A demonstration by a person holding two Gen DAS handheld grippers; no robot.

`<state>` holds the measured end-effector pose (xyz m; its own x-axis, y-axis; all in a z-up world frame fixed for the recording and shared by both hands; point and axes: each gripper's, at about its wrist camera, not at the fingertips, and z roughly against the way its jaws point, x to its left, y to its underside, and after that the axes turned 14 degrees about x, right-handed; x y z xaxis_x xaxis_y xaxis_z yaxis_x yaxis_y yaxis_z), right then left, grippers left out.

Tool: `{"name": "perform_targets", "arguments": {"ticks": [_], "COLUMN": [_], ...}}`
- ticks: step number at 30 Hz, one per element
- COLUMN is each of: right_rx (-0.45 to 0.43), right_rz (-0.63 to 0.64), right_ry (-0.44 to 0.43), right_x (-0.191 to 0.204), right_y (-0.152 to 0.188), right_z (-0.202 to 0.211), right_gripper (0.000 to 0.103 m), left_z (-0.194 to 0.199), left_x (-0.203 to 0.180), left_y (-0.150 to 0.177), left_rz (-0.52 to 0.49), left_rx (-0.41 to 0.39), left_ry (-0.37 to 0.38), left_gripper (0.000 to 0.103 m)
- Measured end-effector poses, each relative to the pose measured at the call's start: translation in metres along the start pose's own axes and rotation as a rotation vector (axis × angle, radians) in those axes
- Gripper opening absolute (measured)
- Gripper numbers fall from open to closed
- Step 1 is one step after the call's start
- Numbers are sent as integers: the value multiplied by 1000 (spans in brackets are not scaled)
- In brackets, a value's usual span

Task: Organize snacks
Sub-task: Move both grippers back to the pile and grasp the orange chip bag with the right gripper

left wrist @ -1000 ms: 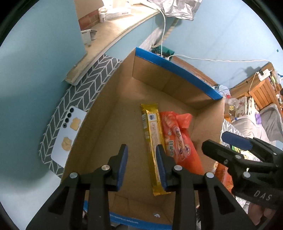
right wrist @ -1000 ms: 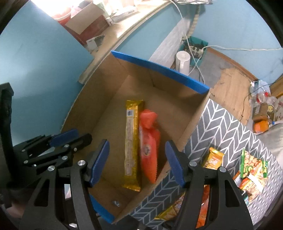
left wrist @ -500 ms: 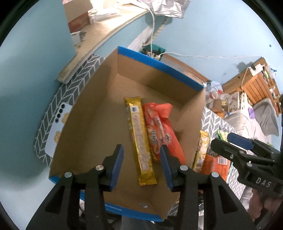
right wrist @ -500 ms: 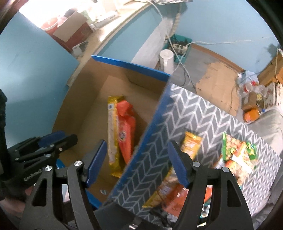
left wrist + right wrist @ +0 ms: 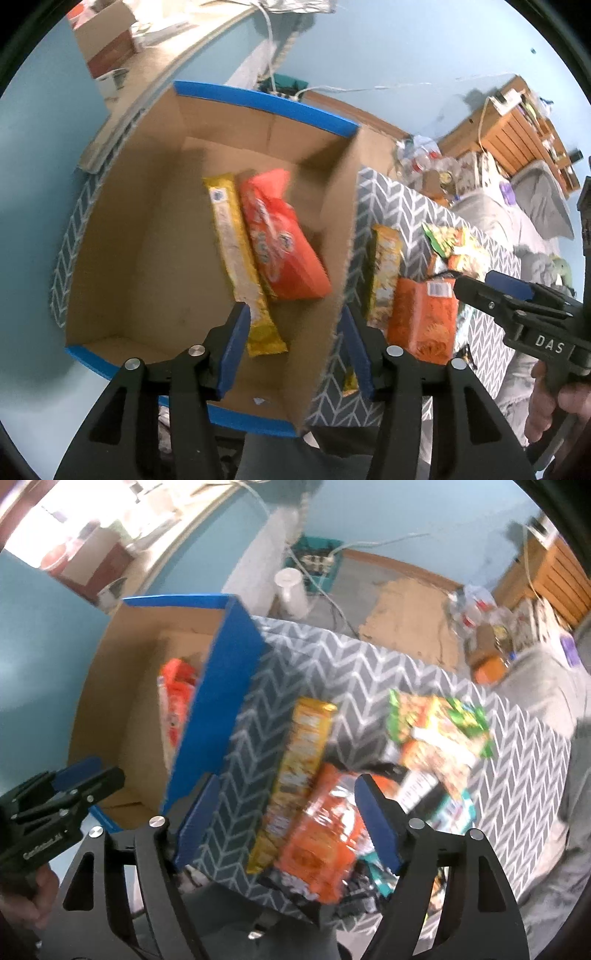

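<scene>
A cardboard box (image 5: 118, 229) with blue-taped rims holds a long yellow packet (image 5: 240, 266) and an orange packet (image 5: 280, 243) side by side. My left gripper (image 5: 295, 350) hangs above the box's right wall, jaws opening, nothing between them. Right of the box, on a chevron cloth (image 5: 362, 672), lies a pile of snacks: a yellow packet (image 5: 303, 746), an orange bag (image 5: 321, 849) and a green-and-orange bag (image 5: 443, 731). My right gripper (image 5: 291, 823) hovers over that pile, jaws opening and holding nothing. The right gripper (image 5: 517, 306) also shows at the left wrist view's right edge.
The box's blue outer wall (image 5: 218, 701) stands between box and pile. A white jug (image 5: 291, 590) and a power strip with cables (image 5: 317, 557) sit on the floor behind. A wooden shelf (image 5: 517, 136) and grey bedding (image 5: 535, 206) lie to the right.
Both grippers have moved right, from above the box toward the snack pile. Both sets of jaws have spread wider. The snack pile now fills the right wrist view.
</scene>
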<state>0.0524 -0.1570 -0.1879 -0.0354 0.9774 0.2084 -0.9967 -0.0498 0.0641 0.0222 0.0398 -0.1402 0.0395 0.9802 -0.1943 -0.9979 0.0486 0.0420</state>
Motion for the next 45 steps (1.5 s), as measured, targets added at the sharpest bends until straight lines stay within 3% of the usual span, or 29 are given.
{"name": "perform_targets", "arguments": {"ticks": [16,36,41,43,45], "right_rx": [55,129,143,135,127], "right_rz": [-135,-124,-106,-98,-98], "right_ry": [9,3,-33,-31,-47], "right_x": [-40,-37,-37,-38,-42], "right_y": [40,35,34,35,37], "right_z": [-29,-81,-86,-84,-81], "right_gripper": [76,76,61,47,41], "left_z": [-32,-55,-55,-56,-58], "left_x": [-65,-68,-72,-75,-77], "left_y": [13,17,16,16,16], "left_rz": [-196,-190,-193,-196,-197], "left_rx": [57,97,105,108,113], "left_ry": [-18,-16,-11,-11,-7], "left_gripper": [63,66,66,66,66]}}
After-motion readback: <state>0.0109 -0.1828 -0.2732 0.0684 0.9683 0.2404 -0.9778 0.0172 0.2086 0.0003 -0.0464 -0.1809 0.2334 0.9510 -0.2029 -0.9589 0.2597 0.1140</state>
